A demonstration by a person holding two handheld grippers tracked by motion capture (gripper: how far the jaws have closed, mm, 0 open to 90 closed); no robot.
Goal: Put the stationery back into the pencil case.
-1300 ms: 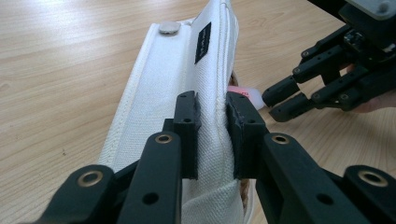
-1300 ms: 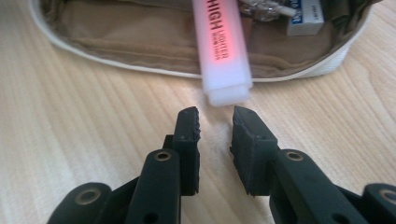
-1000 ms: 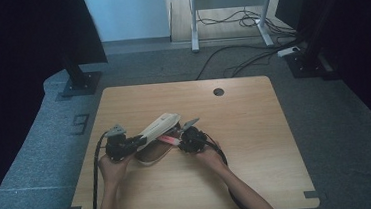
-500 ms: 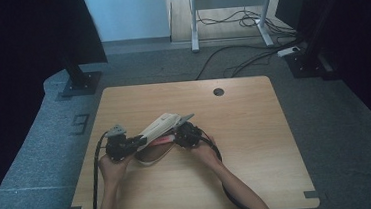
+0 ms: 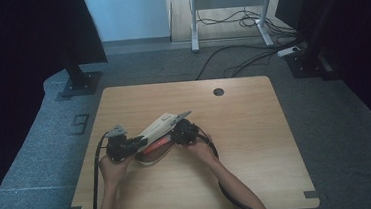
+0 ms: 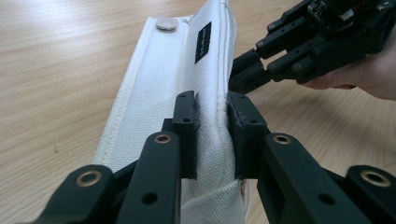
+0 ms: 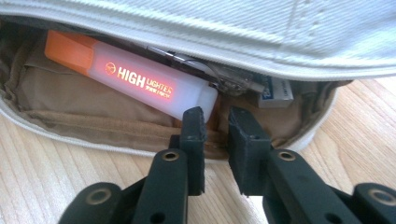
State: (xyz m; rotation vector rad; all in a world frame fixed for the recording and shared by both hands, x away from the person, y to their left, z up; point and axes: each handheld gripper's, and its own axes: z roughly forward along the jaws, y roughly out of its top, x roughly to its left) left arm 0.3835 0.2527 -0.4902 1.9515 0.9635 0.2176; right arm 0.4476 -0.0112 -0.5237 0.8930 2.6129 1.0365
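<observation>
So your left gripper [image 6: 212, 135] is clamped on the lid flap of the white canvas pencil case [image 6: 173, 84], jaws pinching the fabric edge and holding it lifted, and that gives your right gripper [image 7: 215, 122] a clear look into the mouth. The case sits at the near-left middle of the wooden table [image 5: 255, 129], between your two hands. The bit that matters: the orange highlighter [image 7: 130, 79] lies inside the case, just ahead of the right gripper's tips, and its long axis runs crosswise to those jaws, orange cap off to the far left, pale barrel end right by the left jaw. The right jaws stand only a little apart with nothing between them, and I'd say they look too narrow for the barrel as they are. If you're going for it, the right hand is clearly the nearer one. There's other stuff tucked behind the highlighter, too cramped to make out.
</observation>
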